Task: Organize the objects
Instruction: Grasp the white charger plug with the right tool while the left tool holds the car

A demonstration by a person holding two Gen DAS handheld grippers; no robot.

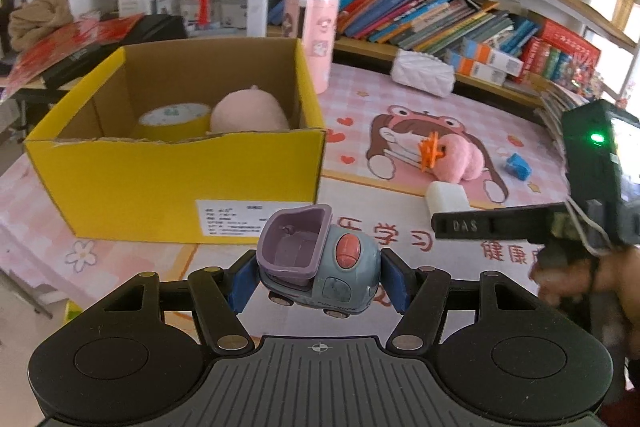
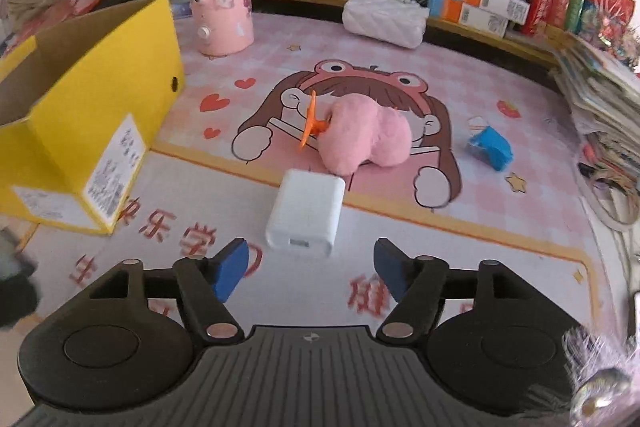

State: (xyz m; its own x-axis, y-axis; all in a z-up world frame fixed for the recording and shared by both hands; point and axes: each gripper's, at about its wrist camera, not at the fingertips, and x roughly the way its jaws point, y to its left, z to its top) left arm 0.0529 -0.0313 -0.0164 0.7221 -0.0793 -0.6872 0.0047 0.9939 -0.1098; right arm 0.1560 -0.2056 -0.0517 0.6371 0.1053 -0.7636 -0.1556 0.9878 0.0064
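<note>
a small grey-blue toy dump truck with a purple tipper (image 1: 318,265) is seen clamped between the blue pads of the left gripper (image 1: 320,281), held off the pink cartoon desk mat (image 1: 372,99) just in front of the yellow cardboard box (image 1: 176,183); "fun truck" can be made out low on its side. inside the box, a yellow roll of tape (image 1: 174,121) and a pink plush ball (image 1: 248,111) are half hidden by the torn front wall, and the small print on the box's white label is too fine to be read. the right gripper (image 2: 310,269) is shown with jaws parted and nothing between them, just short of a white plastic charger block (image 2: 306,213) lying on the mat. beyond the charger lie a fluffy pink plush toy (image 2: 368,135) with an orange plastic piece (image 2: 310,121) and a small blue block (image 2: 490,145), its shape blurred. "das" is moulded on the right gripper's black finger in the left view.
</note>
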